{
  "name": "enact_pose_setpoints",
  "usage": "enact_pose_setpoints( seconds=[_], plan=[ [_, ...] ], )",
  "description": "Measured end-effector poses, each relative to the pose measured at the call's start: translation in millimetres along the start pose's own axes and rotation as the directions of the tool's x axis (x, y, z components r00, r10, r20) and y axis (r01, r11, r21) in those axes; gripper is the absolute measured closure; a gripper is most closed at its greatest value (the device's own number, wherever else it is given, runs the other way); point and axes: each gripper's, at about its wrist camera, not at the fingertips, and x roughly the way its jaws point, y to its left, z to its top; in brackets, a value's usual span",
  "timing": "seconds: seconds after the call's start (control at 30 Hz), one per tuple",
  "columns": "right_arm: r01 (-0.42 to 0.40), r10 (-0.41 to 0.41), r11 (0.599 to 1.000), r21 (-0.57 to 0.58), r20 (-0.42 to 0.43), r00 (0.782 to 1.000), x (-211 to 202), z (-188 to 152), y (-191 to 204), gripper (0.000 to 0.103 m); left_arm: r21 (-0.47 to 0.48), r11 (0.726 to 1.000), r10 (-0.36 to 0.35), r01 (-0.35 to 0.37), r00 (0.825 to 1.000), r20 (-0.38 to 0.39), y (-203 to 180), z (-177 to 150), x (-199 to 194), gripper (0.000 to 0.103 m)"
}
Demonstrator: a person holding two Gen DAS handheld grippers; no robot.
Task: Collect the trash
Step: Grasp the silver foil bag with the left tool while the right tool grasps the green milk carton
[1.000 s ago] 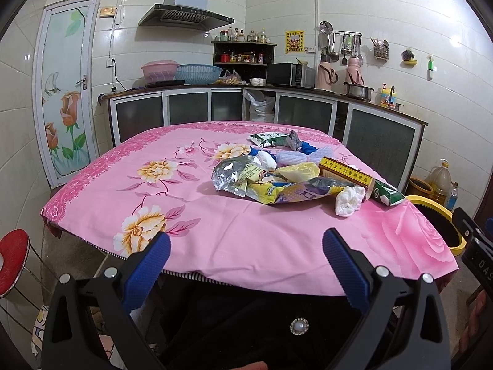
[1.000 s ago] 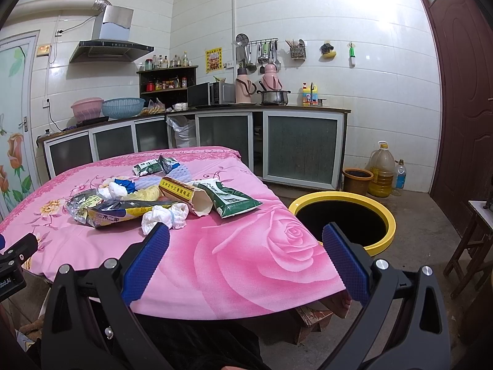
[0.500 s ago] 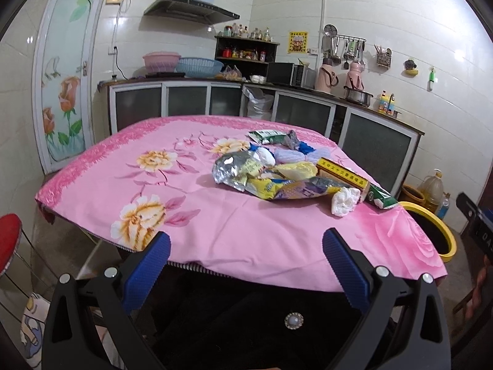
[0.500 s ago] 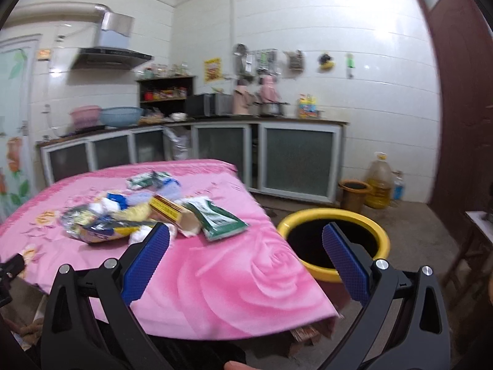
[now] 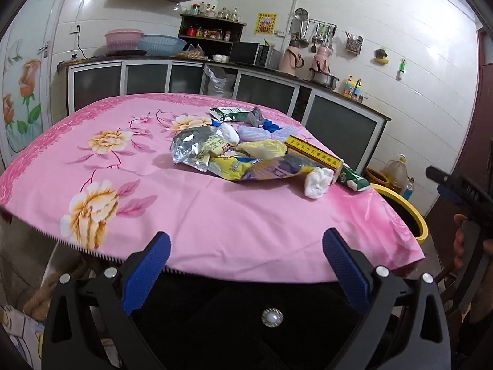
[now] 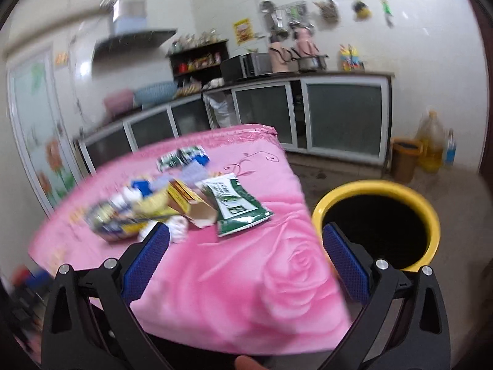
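Two views. From the left wrist, the left tongs (image 5: 246, 257) gape wide and empty at 6 o'clock, short of the desk (image 5: 215, 215) edge. The trash (image 5: 246, 154) lies heaped at the centre of the pink cloth: a foil bag (image 5: 192, 146), a yellow box (image 5: 314, 154), a white wad (image 5: 319, 182). The bin (image 5: 406, 212) shows at 3 o'clock, beside the desk.

From the right wrist, blurred, the right tongs (image 6: 246, 259) also stand wide, holding nothing. A green packet (image 6: 235, 203) lies at 12 o'clock, seemingly touching the box (image 6: 188, 205). The yellow-rimmed bin (image 6: 377, 215) sits at 3 o'clock, beside the desk (image 6: 246, 277).
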Motion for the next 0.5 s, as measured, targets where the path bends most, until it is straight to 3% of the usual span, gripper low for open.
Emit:
enact_pose_setpoints(
  seconds=[0.07, 0.1, 0.2, 0.27, 0.37, 0.47, 0.5],
  plan=[
    [0.014, -0.015, 0.995, -0.102, -0.01, 1.0, 11, 1, 10, 0.007, 0.017, 1.0, 0.006, -0.007, 1.0, 0.017, 5, 9, 0, 0.008],
    [0.002, -0.005, 0.99, -0.138, -0.027, 1.0, 20, 1, 10, 0.007, 0.052, 0.998, 0.046, -0.047, 0.999, 0.022, 7, 17, 3, 0.008],
    [-0.107, 0.078, 0.974, -0.201, -0.148, 0.986, 53, 6, 16, 0.007, 0.145, 0.984, 0.1, -0.104, 0.994, 0.037, 10, 39, 8, 0.008],
    [-0.143, 0.095, 0.965, -0.22, -0.217, 0.971, 71, 9, 18, 0.007, 0.16, 0.984, 0.072, -0.074, 0.997, 0.017, 17, 53, 13, 0.008],
    [-0.221, 0.123, 0.938, -0.269, -0.339, 0.933, 102, 20, 25, 0.007, 0.147, 0.989, 0.016, -0.004, 0.997, -0.075, 36, 76, 31, 0.008],
    [-0.269, 0.145, 0.925, -0.268, -0.404, 0.903, 126, 32, 26, 0.007, 0.145, 0.989, -0.011, 0.037, 0.984, -0.179, 54, 91, 56, 0.008],
    [-0.279, 0.142, 0.925, -0.257, -0.448, 0.883, 139, 39, 24, 0.007, 0.15, 0.987, -0.033, 0.064, 0.979, -0.203, 60, 97, 64, 0.008]
  ],
)
